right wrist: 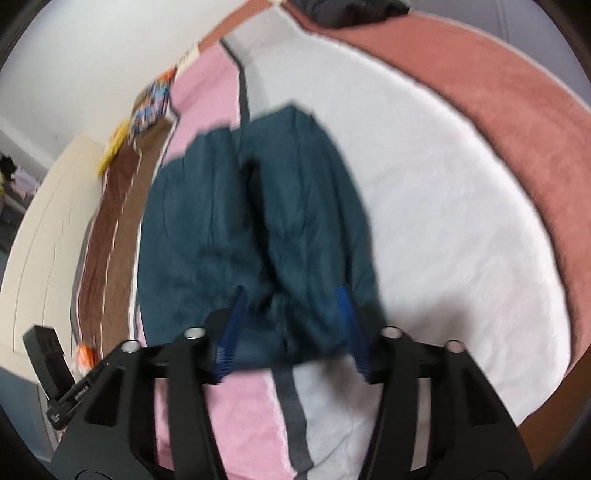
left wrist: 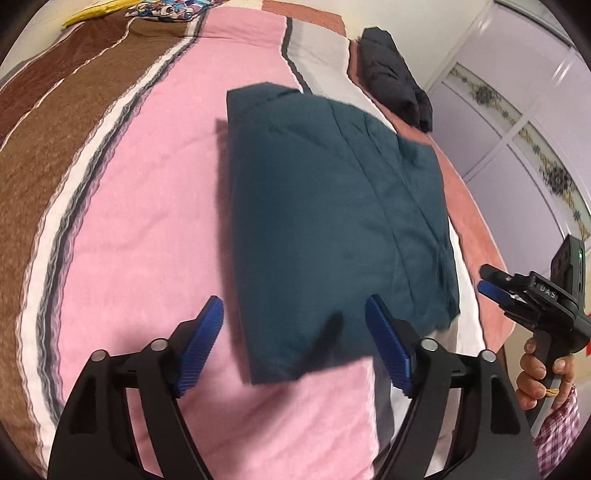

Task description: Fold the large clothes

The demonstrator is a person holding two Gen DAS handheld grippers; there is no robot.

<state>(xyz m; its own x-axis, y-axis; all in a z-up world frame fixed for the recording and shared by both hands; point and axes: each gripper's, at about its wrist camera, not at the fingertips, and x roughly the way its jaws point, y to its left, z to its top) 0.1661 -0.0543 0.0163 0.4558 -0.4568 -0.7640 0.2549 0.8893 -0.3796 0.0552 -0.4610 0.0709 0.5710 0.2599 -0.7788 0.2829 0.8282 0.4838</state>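
Note:
A dark teal garment [left wrist: 332, 221] lies folded into a rectangle on the striped bedspread [left wrist: 140, 184]. My left gripper [left wrist: 295, 332] is open and empty, its blue pads [left wrist: 203, 343] spread above the garment's near edge. My right gripper [right wrist: 291, 325] is open above the near end of the same garment [right wrist: 251, 229], which looks bunched and blurred there; I cannot tell whether the pads touch the cloth. In the left wrist view the right gripper [left wrist: 495, 288] shows at the right edge, held in a hand.
A black folded garment [left wrist: 395, 77] lies at the far right of the bed. A yellow item [left wrist: 96, 11] and a patterned cushion [left wrist: 166, 9] sit at the far end. A wardrobe [left wrist: 517, 129] stands to the right. The bed's pink-brown border [right wrist: 517, 110] curves around.

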